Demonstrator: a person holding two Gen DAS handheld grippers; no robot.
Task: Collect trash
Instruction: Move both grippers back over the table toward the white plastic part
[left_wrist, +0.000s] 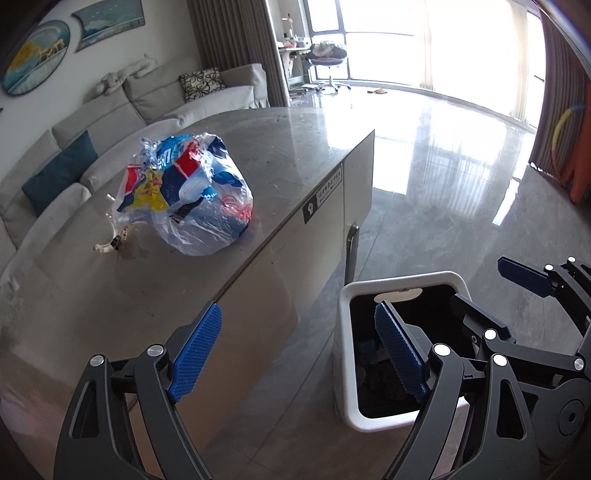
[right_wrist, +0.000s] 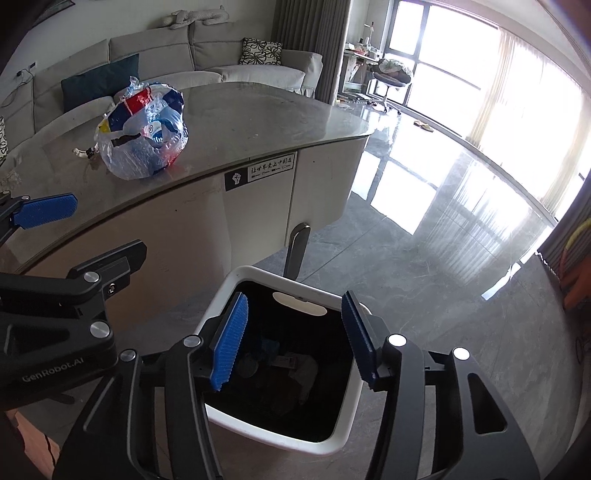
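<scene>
One clear plastic bag stuffed with red, blue and yellow wrappers (left_wrist: 190, 192) sits on the grey stone tabletop (left_wrist: 288, 155), knotted at the top and well back from the curved edge nearest the floor. Just beside it, on the sofa side, lies one small white clip-like object (left_wrist: 109, 243), too small to tell apart further. One white square-rimmed bin with a black liner (right_wrist: 347, 417) stands on the glossy grey floor (right_wrist: 443, 280) below the tabletop's edge, with dark scraps of rubbish lying in its bottom. There are two claws, both with blue ribbed pads on black linkages. The left claw (left_wrist: 299, 354) hangs with its jaws spread wide and empty, one pad over the tabletop's edge, the other over the bin's mouth. The right claw (right_wrist: 291, 339) hovers above the bin, jaws parted about halfway and holding nothing. Behind the tabletop runs one long pale sofa (right_wrist: 207, 55) carrying one teal cushion (right_wrist: 99, 81) and one black-and-white patterned cushion (right_wrist: 260, 51).
</scene>
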